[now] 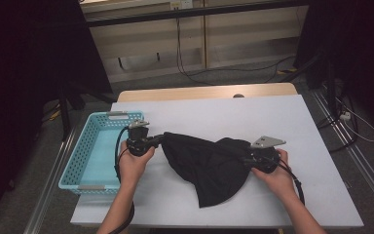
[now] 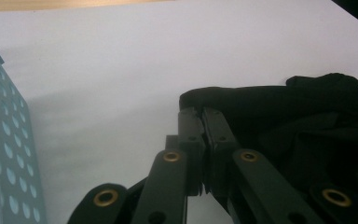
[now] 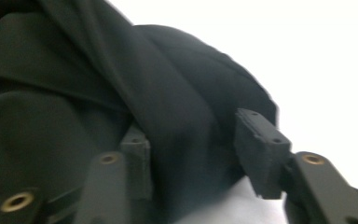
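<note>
cloth (image 1: 209, 163), black, crumpled, perhaps folded

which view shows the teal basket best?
High view: the whole teal basket sits at the table's left edge, beside the left gripper, its perforated walls and inside visible. The left gripper view catches just a strip of its perforated wall at the frame's left edge.
</note>
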A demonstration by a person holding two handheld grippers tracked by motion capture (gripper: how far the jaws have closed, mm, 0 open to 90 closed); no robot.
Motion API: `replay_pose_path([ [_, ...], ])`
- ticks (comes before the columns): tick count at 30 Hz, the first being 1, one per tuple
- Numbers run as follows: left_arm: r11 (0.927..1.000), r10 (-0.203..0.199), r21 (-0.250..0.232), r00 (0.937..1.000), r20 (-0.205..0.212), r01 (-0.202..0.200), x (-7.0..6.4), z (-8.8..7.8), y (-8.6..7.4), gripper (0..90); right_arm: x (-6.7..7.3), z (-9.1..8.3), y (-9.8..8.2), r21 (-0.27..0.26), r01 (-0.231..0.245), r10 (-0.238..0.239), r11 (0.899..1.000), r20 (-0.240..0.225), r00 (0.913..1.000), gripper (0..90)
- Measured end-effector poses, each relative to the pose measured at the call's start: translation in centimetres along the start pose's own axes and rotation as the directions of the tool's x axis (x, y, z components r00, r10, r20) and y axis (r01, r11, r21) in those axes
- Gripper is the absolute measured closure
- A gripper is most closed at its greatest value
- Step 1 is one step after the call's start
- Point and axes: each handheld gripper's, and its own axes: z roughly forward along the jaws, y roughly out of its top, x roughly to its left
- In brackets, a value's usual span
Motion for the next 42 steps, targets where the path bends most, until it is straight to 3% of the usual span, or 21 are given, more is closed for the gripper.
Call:
replay_pose_path([
  [2,1.0000,0.003,-0.001,1.0000,0.003,-0.003,0.0,0.0,0.0,87.3,-1.0,-0.6,0.0,-0.029,-0.028,0.030,0.999,0.044,0.9986,60.3],
  [5,0.9999,0.010,0.000,0.9999,0.006,-0.010,0.0,0.0,0.0,87.3,-1.8,-1.2,-0.1,-0.065,-0.065,0.069,0.996,0.051,0.9963,66.8],
  [8,1.0000,0.009,0.002,0.9999,0.006,-0.009,0.0,0.1,0.0,87.3,-2.5,-1.7,-0.3,-0.093,-0.108,0.111,0.990,0.034,0.9932,73.3],
  [11,1.0000,0.003,0.000,1.0000,0.008,-0.003,0.1,0.2,0.0,87.2,-2.7,-1.8,-0.3,-0.100,-0.117,0.120,0.988,0.025,0.9924,79.3],
  [13,1.0000,-0.001,-0.005,0.9999,0.011,0.002,0.2,0.3,-0.1,87.3,-2.9,-1.9,-0.3,-0.122,-0.136,0.136,0.983,-0.008,0.9907,84.2],
  [17,0.9999,-0.003,-0.012,0.9999,0.016,0.003,0.3,0.1,0.0,87.3,-3.1,-2.2,-0.2,-0.151,-0.160,0.156,0.975,-0.040,0.9869,85.2],
  [18,0.9997,0.000,-0.025,0.9997,0.023,0.001,0.2,0.0,0.0,87.3,-3.4,-2.8,0.0,-0.175,-0.188,0.181,0.966,-0.059,0.9817,85.3],
  [19,0.9997,0.000,-0.025,0.9997,0.023,0.001,0.2,0.0,0.0,87.2,-3.4,-2.8,0.0,-0.175,-0.188,0.181,0.966,-0.059,0.9817,85.3],
  [21,0.9991,0.010,-0.042,0.9993,0.036,-0.009,0.2,-0.1,0.1,87.3,-3.9,-3.7,0.1,-0.214,-0.211,0.199,0.954,-0.077,0.9769,85.3],
  [26,0.9982,0.023,-0.056,0.9985,0.050,-0.020,-0.4,-0.1,0.5,87.2,-4.3,-5.2,0.2,-0.261,-0.228,0.213,0.938,-0.084,0.9734,85.8],
  [35,0.9974,0.030,-0.067,0.9980,0.055,-0.026,-0.4,-0.3,1.1,87.3,-4.1,-5.6,0.5,-0.276,-0.222,0.209,0.935,-0.073,0.9751,86.0],
  [39,0.9966,0.051,-0.068,0.9974,0.051,-0.047,-0.6,-0.4,1.1,87.3,-4.0,-5.6,0.8,-0.277,-0.217,0.206,0.936,-0.068,0.9761,86.0],
  [42,0.9966,0.040,-0.074,0.9979,0.051,-0.036,-0.4,-0.6,1.1,87.4,-3.8,-5.4,1.0,-0.271,-0.218,0.206,0.938,-0.070,0.9760,86.0],
])
